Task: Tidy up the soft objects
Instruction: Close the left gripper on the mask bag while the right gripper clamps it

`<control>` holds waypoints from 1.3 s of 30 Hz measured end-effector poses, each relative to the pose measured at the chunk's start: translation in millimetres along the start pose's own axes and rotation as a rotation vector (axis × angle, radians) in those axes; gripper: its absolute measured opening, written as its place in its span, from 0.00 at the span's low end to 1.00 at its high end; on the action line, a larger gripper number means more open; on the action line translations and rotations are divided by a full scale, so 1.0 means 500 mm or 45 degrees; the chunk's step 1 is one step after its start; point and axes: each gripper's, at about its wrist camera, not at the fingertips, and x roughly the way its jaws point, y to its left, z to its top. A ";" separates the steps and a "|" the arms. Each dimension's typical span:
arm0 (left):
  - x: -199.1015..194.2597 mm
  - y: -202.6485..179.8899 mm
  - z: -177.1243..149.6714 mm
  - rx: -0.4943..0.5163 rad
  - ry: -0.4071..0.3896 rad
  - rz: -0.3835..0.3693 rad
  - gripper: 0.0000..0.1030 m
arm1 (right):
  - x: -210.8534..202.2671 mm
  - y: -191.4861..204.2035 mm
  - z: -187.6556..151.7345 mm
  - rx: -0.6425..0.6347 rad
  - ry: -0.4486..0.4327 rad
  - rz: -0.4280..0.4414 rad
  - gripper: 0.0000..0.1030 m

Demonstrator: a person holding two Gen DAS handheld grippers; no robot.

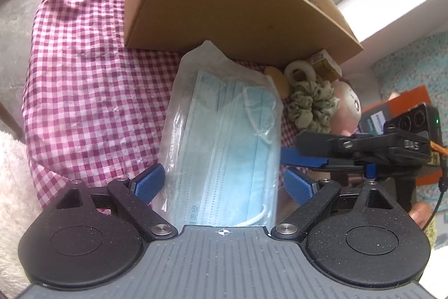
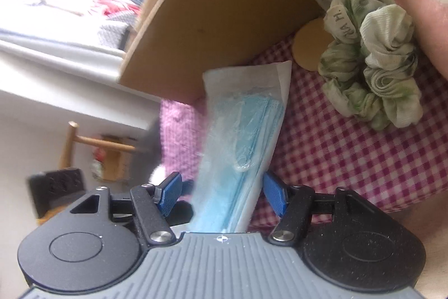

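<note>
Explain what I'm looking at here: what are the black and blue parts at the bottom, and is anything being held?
No robot here: a person holds a two-finger gripper in each hand, each with a camera looking along its blue-padded fingers. One picture is from the left gripper, the other from the right gripper. A bagged pack of blue face masks lies between both pairs of jaws; whether either is squeezing it is unclear. It sits on a checked cloth before a cardboard box. Beside it are a green scrunchie and a pink plush toy.
</note>
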 end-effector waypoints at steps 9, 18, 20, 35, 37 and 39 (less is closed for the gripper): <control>-0.024 0.047 0.003 -0.133 -0.060 -0.092 0.64 | -0.008 -0.035 0.004 0.083 -0.048 0.135 0.60; -0.042 0.064 -0.006 -0.169 -0.106 -0.077 0.42 | 0.016 -0.022 0.003 0.060 -0.044 0.047 0.47; -0.045 0.062 -0.011 -0.176 -0.110 -0.098 0.41 | 0.014 -0.013 -0.001 0.036 -0.048 0.021 0.47; -0.047 -0.017 -0.050 -0.007 -0.155 -0.016 0.56 | -0.011 -0.006 0.011 0.012 -0.133 -0.084 0.47; -0.048 -0.014 -0.039 0.005 -0.160 0.036 0.61 | -0.018 -0.012 0.011 0.003 -0.135 -0.104 0.47; -0.039 -0.010 -0.030 0.012 -0.144 0.082 0.62 | -0.021 -0.016 0.010 -0.007 -0.132 -0.133 0.47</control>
